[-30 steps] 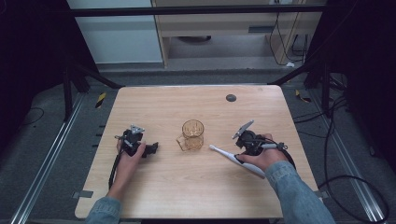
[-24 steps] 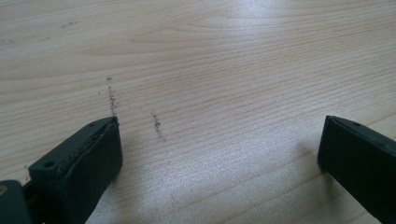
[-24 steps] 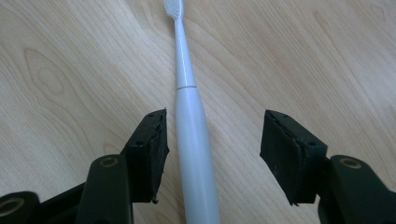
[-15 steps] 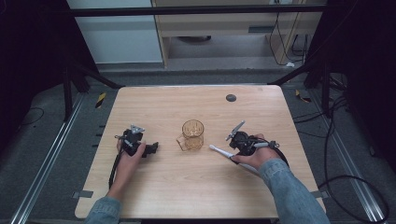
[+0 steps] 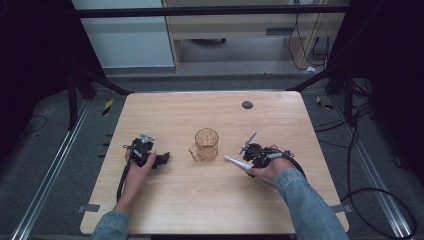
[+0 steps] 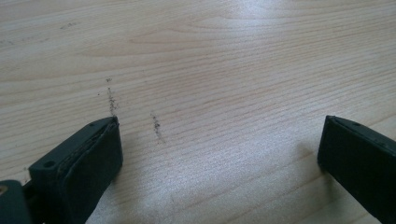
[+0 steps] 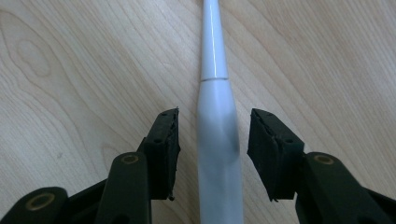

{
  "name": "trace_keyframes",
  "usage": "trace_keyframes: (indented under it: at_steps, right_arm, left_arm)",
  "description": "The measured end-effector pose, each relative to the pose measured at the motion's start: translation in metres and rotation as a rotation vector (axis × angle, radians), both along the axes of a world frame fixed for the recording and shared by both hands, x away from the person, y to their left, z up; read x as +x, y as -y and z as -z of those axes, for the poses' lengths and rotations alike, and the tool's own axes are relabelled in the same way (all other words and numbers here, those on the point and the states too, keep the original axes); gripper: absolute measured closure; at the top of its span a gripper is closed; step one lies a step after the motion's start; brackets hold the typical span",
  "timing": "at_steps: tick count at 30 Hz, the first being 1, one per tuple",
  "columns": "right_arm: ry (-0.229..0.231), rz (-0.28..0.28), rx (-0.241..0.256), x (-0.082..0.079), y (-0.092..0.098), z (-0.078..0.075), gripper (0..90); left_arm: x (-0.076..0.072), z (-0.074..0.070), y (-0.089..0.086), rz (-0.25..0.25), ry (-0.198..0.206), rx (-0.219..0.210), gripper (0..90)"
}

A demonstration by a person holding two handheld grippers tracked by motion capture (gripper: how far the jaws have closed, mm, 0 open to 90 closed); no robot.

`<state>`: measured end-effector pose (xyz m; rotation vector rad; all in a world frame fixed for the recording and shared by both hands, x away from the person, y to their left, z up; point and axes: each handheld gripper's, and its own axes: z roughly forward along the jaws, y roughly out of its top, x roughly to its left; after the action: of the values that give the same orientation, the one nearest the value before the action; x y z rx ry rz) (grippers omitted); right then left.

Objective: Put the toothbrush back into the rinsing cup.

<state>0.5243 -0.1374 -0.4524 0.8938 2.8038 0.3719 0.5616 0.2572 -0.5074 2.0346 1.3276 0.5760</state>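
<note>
Partly hidden: toothbrush (image 7: 217, 135) behind right hand (image 5: 267, 165).

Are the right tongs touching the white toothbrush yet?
Apart. In the right gripper view, bare wood shows on both sides between the toothbrush handle and the open right tongs, which straddle it.

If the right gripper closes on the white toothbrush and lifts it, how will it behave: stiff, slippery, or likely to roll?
The toothbrush looks like rigid plastic, so it should stay stiff. Its handle is round and glossy, so it may slip or turn between the jaws of the right gripper, which stand open on either side. Lying flat on the table, it could roll if nudged.
</note>
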Motion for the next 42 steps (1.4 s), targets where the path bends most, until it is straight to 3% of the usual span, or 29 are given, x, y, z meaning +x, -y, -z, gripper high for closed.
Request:
trace_keyframes:
  at_steps: [9,27,32,42]
  right_arm:
    - [-0.036,0.012,-0.014,0.003,0.007,0.009,55.9]
    - [-0.053,-0.001,-0.023,0.006,0.004,0.012,66.1]
    - [-0.086,0.027,-0.007,0.008,0.006,0.011,66.7]
    - [-0.074,0.091,0.056,0.012,0.017,0.001,66.8]
  left_arm:
    - [0.0,0.0,0.0,0.0,0.0,0.0,0.0]
    - [0.0,0.0,0.0,0.001,0.0,0.0,0.0]
    - [0.0,0.0,0.0,0.001,0.0,0.0,0.0]
    - [0.0,0.0,0.0,0.001,0.0,0.0,0.0]
